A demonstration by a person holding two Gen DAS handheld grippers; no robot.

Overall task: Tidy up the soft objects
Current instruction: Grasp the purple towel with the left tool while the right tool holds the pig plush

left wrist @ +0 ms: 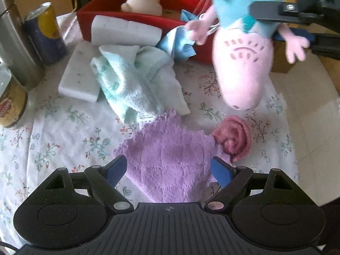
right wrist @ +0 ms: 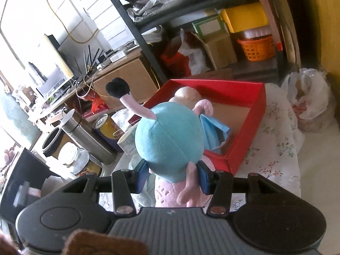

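The right tool (right wrist: 172,177) pinches a plush pig (right wrist: 170,146) by its turquoise body, the blue pads pressed on both sides. The toy hangs head down in the air, pink snout toward the surface (left wrist: 63,127), close in front of the near wall of the red box (right wrist: 246,146). One leg with a black shoe sticks up above the toy.

The left tool (left wrist: 169,171) is spread wide and points steeply down over a purple cloth (left wrist: 170,148), which lies flat on the flowered covering. Its pads are on either side of the cloth's near part; I cannot tell if they touch it. A rolled dark pink cloth (left wrist: 233,137) lies touching the purple one at its right edge.

Farther back, a crumpled pale green towel (left wrist: 136,82) lies partly over a white foam block (left wrist: 78,80). A second white block (left wrist: 125,31) leans on the front wall of the box. A blue cloth (left wrist: 178,40) hangs over the box rim, and a cream soft thing (left wrist: 142,2) sits inside.

Along the left edge stand a blue and yellow can (left wrist: 44,34), a steel flask (left wrist: 12,42) and a gold tin (left wrist: 10,106), so room is narrow there. The right half of the box floor is bare.
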